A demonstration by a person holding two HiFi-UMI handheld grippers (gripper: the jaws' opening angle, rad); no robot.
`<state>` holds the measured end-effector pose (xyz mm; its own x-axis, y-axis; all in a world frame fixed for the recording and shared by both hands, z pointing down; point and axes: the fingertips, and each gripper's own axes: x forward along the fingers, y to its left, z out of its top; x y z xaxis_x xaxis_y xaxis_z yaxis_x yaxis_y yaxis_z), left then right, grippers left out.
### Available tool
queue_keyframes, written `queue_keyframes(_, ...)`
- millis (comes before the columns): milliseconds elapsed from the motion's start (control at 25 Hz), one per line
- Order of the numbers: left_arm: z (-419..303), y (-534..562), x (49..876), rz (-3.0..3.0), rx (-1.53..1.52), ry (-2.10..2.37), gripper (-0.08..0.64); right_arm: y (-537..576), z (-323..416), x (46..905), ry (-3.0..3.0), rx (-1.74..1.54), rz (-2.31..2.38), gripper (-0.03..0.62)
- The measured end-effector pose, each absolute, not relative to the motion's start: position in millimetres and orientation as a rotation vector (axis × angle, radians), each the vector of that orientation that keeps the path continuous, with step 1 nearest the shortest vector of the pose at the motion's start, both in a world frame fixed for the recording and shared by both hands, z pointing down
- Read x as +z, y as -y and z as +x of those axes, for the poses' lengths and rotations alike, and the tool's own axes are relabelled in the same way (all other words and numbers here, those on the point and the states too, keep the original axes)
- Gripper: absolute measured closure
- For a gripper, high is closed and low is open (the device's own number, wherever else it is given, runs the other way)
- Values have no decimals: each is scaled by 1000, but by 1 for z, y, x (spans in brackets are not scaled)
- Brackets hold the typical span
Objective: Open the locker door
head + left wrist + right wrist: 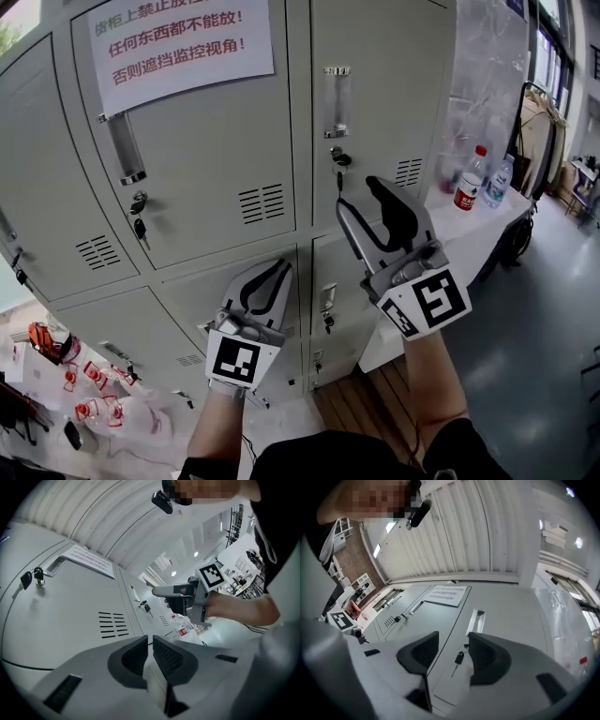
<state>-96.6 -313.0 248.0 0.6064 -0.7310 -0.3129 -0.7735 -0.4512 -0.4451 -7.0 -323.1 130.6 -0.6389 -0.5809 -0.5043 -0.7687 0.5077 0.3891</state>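
Grey metal lockers fill the head view. The upper right locker door (384, 84) is closed; it has a recessed handle (337, 101) and a lock with a key (340, 159) hanging below it. My right gripper (361, 199) is raised just below and right of that key, open, with nothing between its fingers. In the right gripper view the key (459, 658) and handle (476, 620) show through the gap of the right gripper (453, 652). My left gripper (265, 286) is held lower, in front of the bottom lockers, shut and empty, as the left gripper view (150, 645) also shows.
A paper notice (183, 42) is stuck on the upper left door, which has its own handle and keys (139, 214). A white table (487, 239) with bottles (471, 180) stands right of the lockers. Red-and-white packets (94, 394) lie on the floor at lower left.
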Motion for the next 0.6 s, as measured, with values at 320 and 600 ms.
queue_keyframes(320, -105, 312, 231, -2243, 121, -1180, 529, 363, -37, 99, -2545, 911, -1172, 357)
queue_keyframes(600, -117, 314, 230, -2243, 129, -1196, 529, 391, -43, 95, -2600, 878, -1227, 348)
